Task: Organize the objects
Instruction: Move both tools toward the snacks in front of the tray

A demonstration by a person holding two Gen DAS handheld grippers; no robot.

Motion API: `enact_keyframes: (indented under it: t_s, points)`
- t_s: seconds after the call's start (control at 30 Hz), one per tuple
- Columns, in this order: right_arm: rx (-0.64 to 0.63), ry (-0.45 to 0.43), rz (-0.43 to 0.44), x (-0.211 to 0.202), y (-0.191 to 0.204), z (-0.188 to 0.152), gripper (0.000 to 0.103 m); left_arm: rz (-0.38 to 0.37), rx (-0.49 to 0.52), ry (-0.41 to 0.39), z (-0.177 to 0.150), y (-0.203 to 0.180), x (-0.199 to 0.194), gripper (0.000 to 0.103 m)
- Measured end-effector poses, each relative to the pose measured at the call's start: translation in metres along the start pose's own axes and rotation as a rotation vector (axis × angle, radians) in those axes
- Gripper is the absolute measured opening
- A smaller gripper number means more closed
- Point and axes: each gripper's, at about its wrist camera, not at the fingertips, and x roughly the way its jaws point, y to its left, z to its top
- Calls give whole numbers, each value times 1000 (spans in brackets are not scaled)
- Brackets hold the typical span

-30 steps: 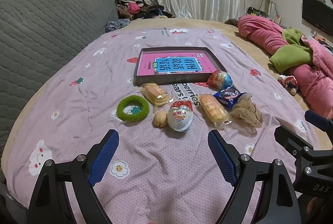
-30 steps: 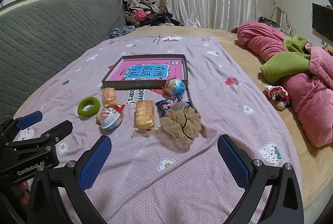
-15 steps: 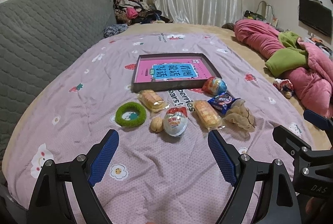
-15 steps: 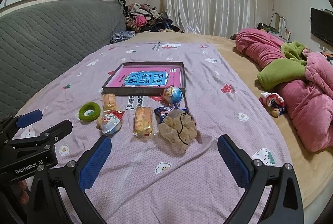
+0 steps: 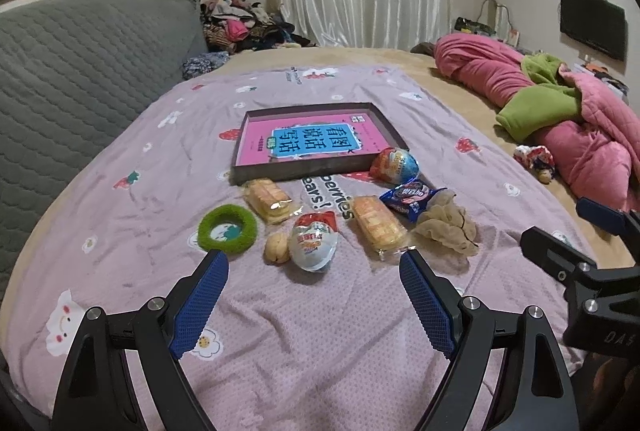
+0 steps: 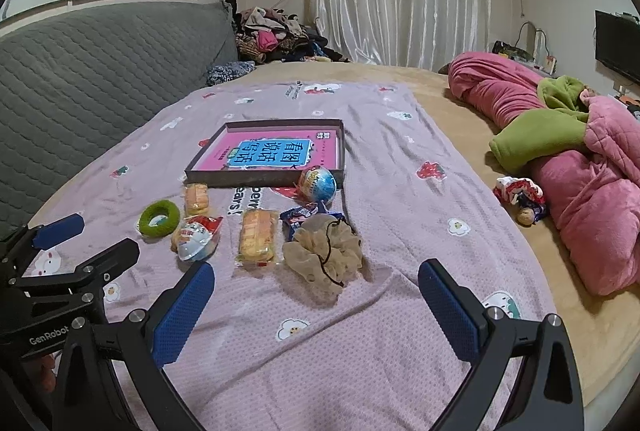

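Note:
A dark shallow box (image 5: 304, 173) (image 6: 264, 178) holding a pink book lies mid-bed on the lilac sheet. In front of it lie a green ring (image 5: 227, 228) (image 6: 159, 218), two wrapped cakes (image 5: 272, 199) (image 5: 376, 225), a walnut (image 5: 277, 248), a white-red toy egg (image 5: 313, 247) (image 6: 196, 237), a blue-orange toy egg (image 5: 396, 165) (image 6: 319, 183), a blue snack packet (image 5: 410, 198) and a beige scrunchie (image 5: 448, 227) (image 6: 324, 251). My left gripper (image 5: 314, 297) is open and empty, just short of the white-red egg. My right gripper (image 6: 316, 305) is open and empty, short of the scrunchie.
A grey quilted headboard (image 5: 72, 79) runs along the left. A pink and green duvet (image 6: 568, 159) is heaped at the right, with a small doll (image 6: 520, 197) beside it. A pile of clothes (image 6: 276, 39) lies at the far end by the curtain.
Both grippers have tilted up or drawn back a little, so the objects sit lower in view. Nothing on the bed has moved; both grippers stay open.

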Motion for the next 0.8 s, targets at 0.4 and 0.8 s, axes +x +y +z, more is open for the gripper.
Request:
enact_keyframes:
  t_s: [0.4, 0.8]
  points:
    - [8, 74, 28, 42, -10, -2, 103, -11, -8, 78, 9, 0, 49, 88]
    - [31, 161, 29, 96, -18, -4, 103, -3, 1, 157, 10, -1, 103, 88]
